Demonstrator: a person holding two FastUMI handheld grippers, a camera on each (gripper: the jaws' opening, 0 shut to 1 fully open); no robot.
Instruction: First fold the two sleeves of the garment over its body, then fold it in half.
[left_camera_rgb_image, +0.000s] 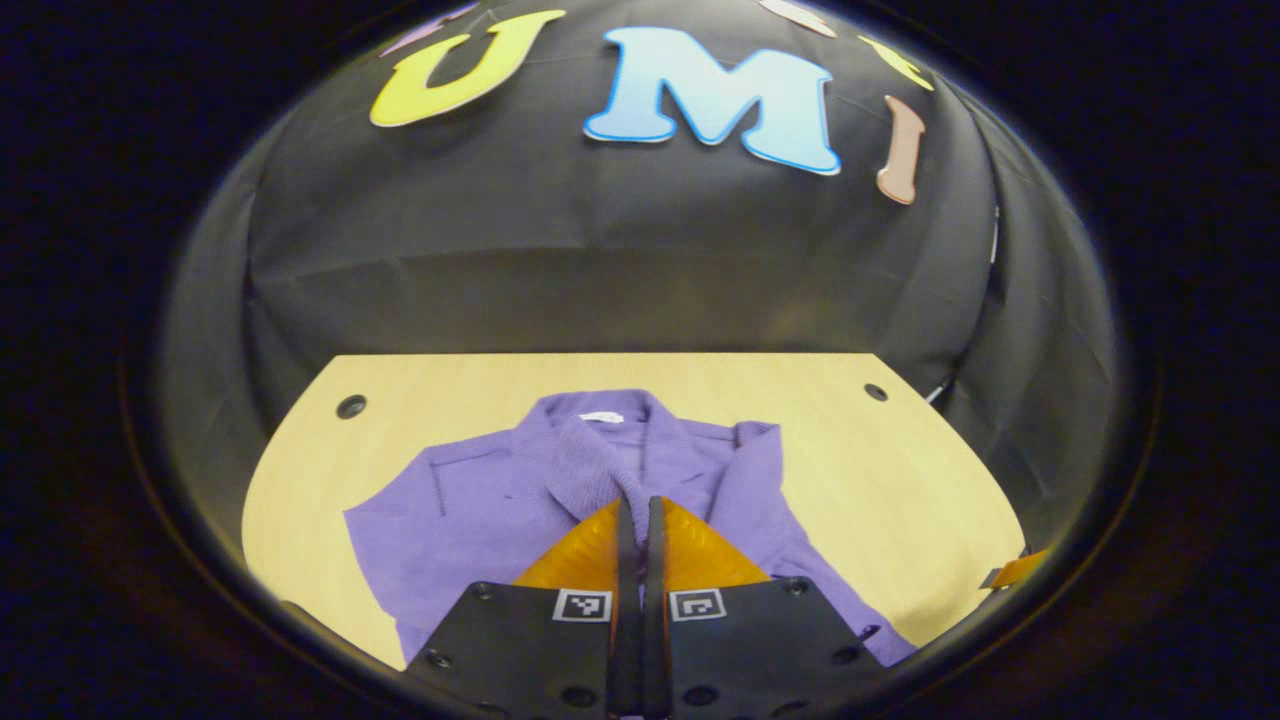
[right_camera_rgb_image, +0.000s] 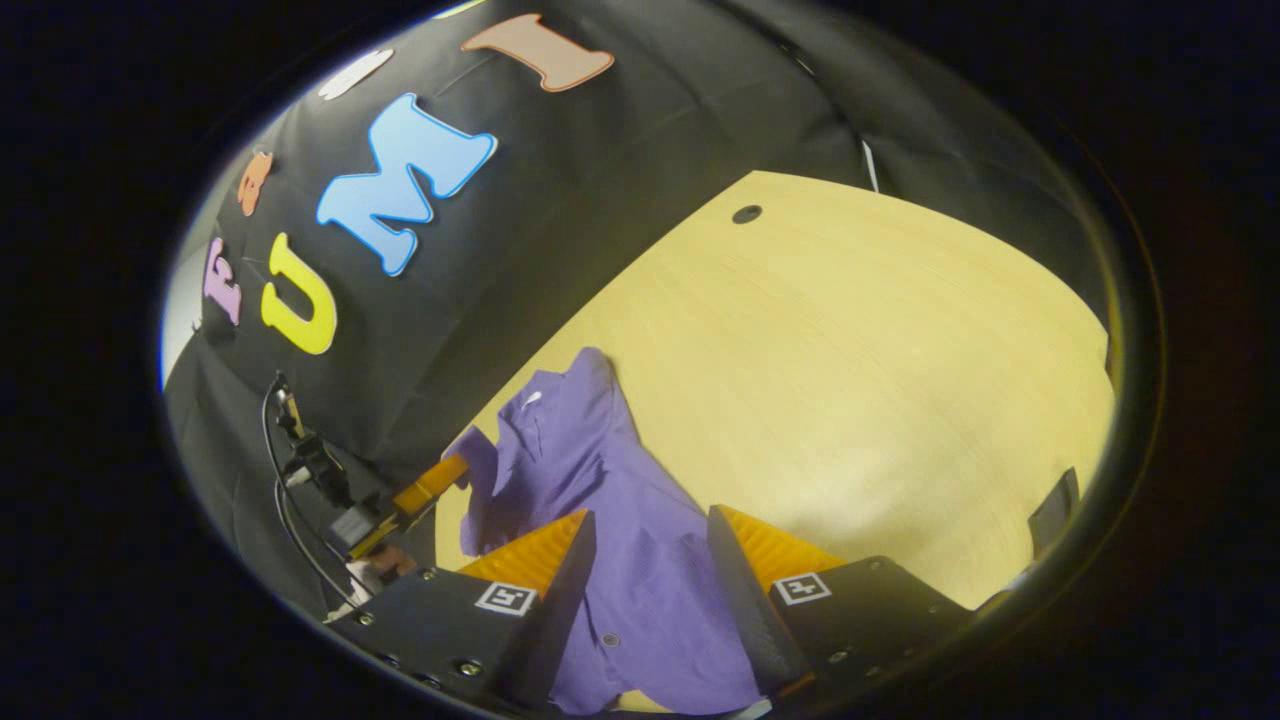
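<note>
Left hand-held gripper (left_camera_rgb_image: 640, 520) pinches purple garment (left_camera_rgb_image: 480, 500); right hand-held gripper (right_camera_rgb_image: 650, 530) straddles it, spread.

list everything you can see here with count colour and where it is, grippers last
garment: one, purple, collared, lying on the table, one sleeve folded over its body
table: one, light wood, in front of the black cloth wall
holes in the table: two in the left gripper view, dark, near the far corners
cable and clips: one bundle, dark, against the cloth at the table's edge
left gripper: one, fingers together over the garment; whether cloth is pinched cannot be told
right gripper: one, fingers apart, over the garment
hand: one, holding the far gripper in the right gripper view
</note>
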